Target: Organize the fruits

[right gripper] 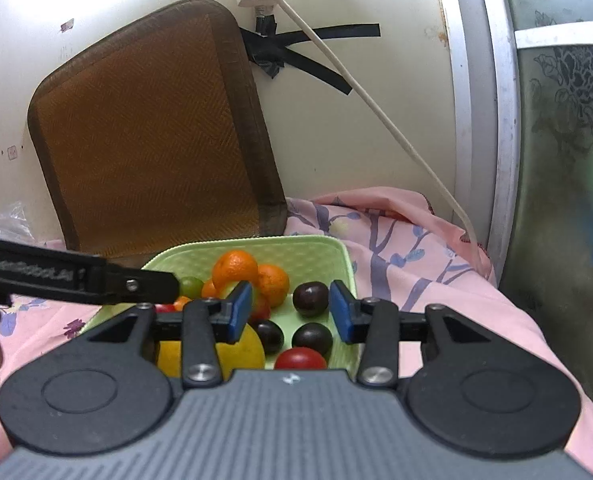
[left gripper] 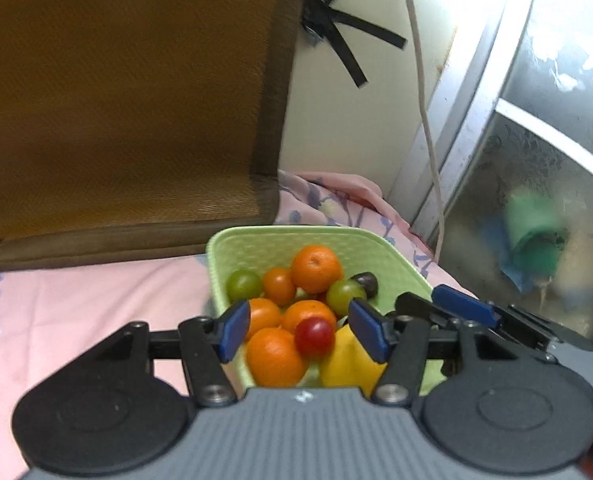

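Fruits lie mixed in the green tray (left gripper: 400, 256), apparently unsorted, while the left gripper (left gripper: 300, 330) and right gripper (right gripper: 290, 312) hover wide open, holding nothing.

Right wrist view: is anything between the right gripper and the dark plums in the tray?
Nothing visible blocks them. The right gripper is open above the green tray, and the three dark plums lie bare in the gap between its fingers. The left gripper reaches in from the tray's left side, clear of the plums.
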Demonstrator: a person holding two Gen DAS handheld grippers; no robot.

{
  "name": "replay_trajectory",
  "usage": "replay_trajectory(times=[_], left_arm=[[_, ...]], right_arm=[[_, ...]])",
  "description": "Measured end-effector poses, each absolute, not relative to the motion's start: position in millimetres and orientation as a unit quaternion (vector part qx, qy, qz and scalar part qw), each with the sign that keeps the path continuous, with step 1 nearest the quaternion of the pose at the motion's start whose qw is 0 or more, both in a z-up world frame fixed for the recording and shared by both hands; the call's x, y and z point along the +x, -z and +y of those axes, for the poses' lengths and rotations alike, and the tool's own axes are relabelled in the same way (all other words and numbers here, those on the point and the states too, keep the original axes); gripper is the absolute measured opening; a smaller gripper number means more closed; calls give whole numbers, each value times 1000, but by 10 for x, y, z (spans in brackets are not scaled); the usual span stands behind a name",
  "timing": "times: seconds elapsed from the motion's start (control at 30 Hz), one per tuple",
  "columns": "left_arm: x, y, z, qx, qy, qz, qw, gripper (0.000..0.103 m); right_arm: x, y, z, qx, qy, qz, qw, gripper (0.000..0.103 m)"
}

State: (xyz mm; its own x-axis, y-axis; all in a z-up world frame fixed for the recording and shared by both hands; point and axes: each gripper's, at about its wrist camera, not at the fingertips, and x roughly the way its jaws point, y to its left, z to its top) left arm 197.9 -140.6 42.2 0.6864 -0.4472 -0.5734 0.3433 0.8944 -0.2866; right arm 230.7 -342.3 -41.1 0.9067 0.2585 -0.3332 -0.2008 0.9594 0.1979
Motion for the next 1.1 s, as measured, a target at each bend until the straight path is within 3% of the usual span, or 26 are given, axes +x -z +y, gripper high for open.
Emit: replay_trajectory(times=[0.27,0.37,0.4,0.53,0.83,1.1], left_arm=[[1301,-717,-848,-94,182,284,937,64],[957,-732,-598,-81,153,264,949,71],[840,-714,-506,-77,142,261,952,74],[477,-650,-164,-61,90,258,960,74],[-11,-554,530,-74,-33,270,959,74],[-280,-485,634,-50,-66,265,961,77]], right_arm=[[1911,163,-3290,69,-123,141,980,48],[1666,81,-3159,76,-146,139,977,67],[1592,70,-3097,76,-152,142,975,69],[1375,108,-2750,89,-175,189,962,92],[1124,272,-1996,113,-195,295,929,96],[962,210,-1679,97,-207,308,924,96]])
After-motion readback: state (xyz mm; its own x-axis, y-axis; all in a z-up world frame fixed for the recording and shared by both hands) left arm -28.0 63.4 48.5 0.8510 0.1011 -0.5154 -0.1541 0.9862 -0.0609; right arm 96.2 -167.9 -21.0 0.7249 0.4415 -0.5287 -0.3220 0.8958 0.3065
